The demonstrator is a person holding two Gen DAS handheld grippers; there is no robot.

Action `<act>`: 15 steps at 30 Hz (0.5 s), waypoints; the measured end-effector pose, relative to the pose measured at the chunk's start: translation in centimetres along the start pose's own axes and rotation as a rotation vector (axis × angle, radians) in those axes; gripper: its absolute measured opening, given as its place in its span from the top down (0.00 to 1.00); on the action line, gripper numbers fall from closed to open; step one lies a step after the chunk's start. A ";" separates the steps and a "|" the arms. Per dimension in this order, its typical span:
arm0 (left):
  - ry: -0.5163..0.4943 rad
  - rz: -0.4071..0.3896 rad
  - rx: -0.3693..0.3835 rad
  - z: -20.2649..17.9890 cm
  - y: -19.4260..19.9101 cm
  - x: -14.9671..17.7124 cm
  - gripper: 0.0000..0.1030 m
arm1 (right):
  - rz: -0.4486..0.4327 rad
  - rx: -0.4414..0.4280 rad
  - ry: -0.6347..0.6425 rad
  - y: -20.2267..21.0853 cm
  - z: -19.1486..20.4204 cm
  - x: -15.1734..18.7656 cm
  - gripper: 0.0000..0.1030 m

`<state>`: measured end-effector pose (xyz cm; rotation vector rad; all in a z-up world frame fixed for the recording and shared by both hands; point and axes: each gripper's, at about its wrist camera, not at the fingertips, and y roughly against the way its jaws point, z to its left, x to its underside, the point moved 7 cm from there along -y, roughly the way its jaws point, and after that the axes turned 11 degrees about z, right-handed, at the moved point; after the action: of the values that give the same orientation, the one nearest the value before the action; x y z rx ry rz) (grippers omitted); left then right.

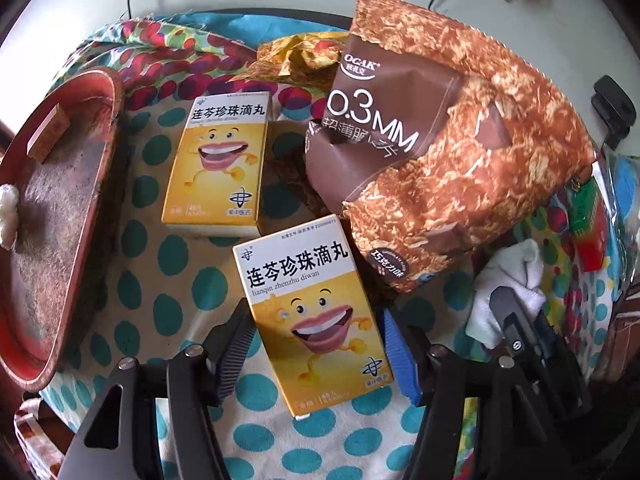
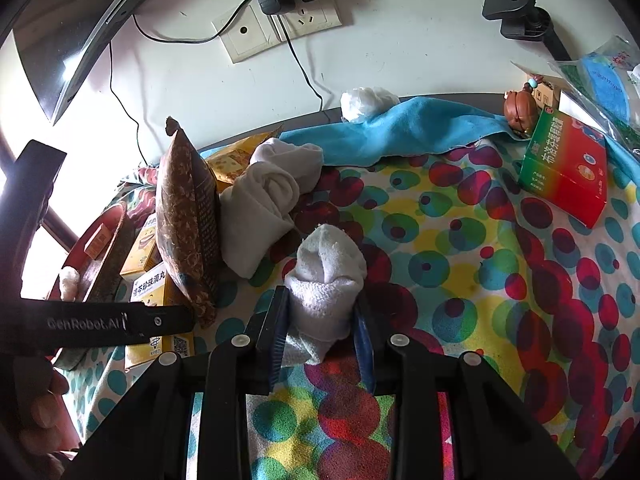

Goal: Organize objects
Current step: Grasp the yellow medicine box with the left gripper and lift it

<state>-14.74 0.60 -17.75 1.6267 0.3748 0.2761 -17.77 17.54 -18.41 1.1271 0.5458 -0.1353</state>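
The left gripper has its jaws spread wide on either side of a yellow medicine box lying flat on the dotted cloth; both pads stand clear of the box's sides. A second yellow box lies just beyond it, and the brown OCAK snack bag crowds in from the right, its lower corner close to the nearer box (the tightest spot around that box). Behind the bag sits a crumpled yellow wrapper. On the left a red tray leans up on its edge, holding a small orange box and a white fuzzy lump.

The right gripper is closed on a rolled white sock, pads pressed into its sides. A second rolled sock lies ahead-left against the upright snack bag. Farther off are a blue towel, a red-green box and a small brown figurine.
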 end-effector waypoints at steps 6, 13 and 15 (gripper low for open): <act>-0.052 -0.068 0.026 0.4 0.0 0.3 0.36 | 0.004 -0.003 -0.002 -0.1 -0.1 0.1 0.71; -0.163 -0.106 -0.056 -0.4 -0.3 1.1 0.31 | 0.007 0.020 0.009 -0.2 0.1 0.2 0.71; -0.157 -0.116 -0.054 -0.2 -0.3 1.2 0.29 | 0.009 0.030 0.013 -0.3 0.2 0.1 0.71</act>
<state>-13.79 1.31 -18.08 1.5555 0.3372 0.0691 -17.71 17.30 -18.66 1.1601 0.5520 -0.1287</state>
